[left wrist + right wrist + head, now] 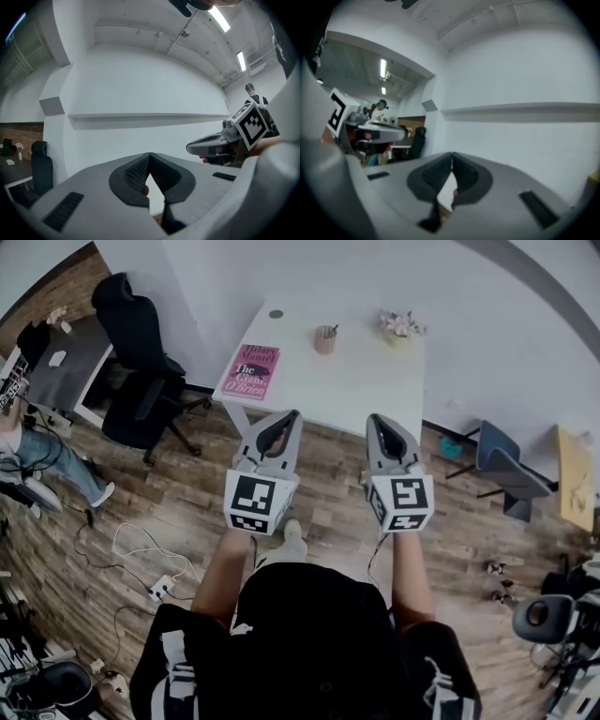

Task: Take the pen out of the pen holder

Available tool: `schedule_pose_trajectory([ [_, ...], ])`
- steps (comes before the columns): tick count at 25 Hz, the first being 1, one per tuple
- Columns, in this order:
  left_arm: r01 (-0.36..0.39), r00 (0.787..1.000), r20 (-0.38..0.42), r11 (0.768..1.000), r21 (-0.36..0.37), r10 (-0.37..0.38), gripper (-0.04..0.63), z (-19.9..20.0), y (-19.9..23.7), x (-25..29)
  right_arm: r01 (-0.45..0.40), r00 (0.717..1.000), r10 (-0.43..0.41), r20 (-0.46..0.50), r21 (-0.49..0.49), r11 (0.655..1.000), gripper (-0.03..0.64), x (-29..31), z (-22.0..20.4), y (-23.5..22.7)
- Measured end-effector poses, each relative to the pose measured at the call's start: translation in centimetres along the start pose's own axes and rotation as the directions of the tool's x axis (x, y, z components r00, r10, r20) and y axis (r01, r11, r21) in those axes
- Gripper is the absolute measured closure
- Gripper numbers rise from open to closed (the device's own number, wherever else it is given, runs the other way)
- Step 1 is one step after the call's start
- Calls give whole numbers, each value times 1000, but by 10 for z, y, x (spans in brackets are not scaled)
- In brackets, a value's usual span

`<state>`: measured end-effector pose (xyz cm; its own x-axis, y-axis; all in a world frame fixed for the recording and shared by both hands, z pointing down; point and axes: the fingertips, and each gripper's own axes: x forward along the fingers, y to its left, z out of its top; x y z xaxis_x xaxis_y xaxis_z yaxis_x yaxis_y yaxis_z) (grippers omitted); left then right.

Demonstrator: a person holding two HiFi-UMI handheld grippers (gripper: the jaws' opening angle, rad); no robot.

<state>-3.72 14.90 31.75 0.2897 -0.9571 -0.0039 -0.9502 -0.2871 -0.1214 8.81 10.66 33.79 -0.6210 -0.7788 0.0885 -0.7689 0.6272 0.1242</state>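
A pinkish pen holder (324,339) with a dark pen (333,331) sticking out stands upright near the far middle of the white table (356,381). My left gripper (291,418) and right gripper (377,420) are held side by side over the floor, just short of the table's near edge, both pointing at it. Each is shut with nothing between its jaws. In the left gripper view the dark pads (136,176) meet at their tips, and the right gripper (218,145) shows beside them. The right gripper view shows its own pads (464,178) closed together.
A pink book (251,369) lies at the table's left end and a small flower pot (400,328) stands at its far right. A black office chair (141,371) is left of the table, a grey chair (506,465) to the right. Cables (141,559) trail over the wooden floor.
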Motion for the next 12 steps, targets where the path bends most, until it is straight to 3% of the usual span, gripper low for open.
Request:
schedule_pose_trajectory([
  [12,20,1000,17,1000,12,-20,575,-2,85,55,1,1000,-1,2,-27,1000,583,100,18,7],
])
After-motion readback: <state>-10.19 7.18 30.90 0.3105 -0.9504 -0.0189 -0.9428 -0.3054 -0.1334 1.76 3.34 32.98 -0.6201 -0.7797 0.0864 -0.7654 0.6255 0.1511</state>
